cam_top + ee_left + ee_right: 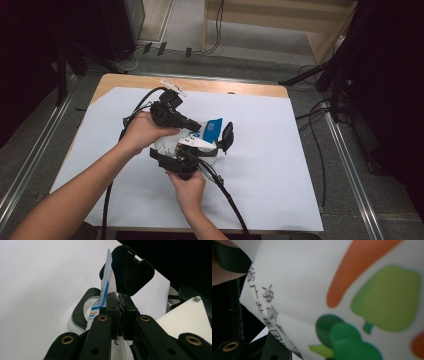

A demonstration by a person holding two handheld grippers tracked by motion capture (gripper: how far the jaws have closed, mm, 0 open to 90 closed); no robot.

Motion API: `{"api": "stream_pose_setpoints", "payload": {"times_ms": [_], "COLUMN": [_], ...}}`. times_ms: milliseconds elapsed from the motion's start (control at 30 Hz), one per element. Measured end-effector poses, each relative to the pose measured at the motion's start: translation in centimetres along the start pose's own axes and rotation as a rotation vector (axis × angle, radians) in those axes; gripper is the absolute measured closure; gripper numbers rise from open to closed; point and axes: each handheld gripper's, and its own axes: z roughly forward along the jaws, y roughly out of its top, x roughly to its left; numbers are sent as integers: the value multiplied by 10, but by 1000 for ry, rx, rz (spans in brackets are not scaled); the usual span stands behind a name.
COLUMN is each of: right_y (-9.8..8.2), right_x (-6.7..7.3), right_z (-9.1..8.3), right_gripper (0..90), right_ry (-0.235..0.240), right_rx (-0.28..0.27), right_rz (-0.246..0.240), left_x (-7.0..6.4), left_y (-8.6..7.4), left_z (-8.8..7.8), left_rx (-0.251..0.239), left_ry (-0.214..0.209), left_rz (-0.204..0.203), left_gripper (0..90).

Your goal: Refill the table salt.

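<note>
A white wipes pack (166,145) printed with vegetables (312,277) is held over the middle of the white sheet. Its black flip lid (227,136) (130,272) stands open above a black oval opening (80,310). A thin blue-and-white label strip (212,129) (106,272) rises from that opening, and my left gripper (197,127) (119,296) is shut on its lower part. From the near side, my right gripper (200,152) grips the pack's body; one black finger (274,347) shows under the pack. The right gripper's white plate (185,317) sits to the right of my left jaws.
A white sheet (280,165) covers most of the wooden table (125,80). Black cables (230,200) trail from both grippers toward the near edge. Dark stands (335,85) and floor cables lie beyond the table's right side.
</note>
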Motion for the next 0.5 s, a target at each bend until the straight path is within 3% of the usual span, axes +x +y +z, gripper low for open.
{"api": "stream_pose_setpoints", "payload": {"times_ms": [500], "right_y": [1], "right_x": [-1], "right_z": [-1], "right_gripper": [527], "right_ry": [-2], "right_rx": [14], "right_rz": [-10], "left_x": [1], "left_y": [0], "left_z": [0], "left_rx": [-4], "left_ry": [-4], "left_rz": [-2], "left_gripper": [882]}}
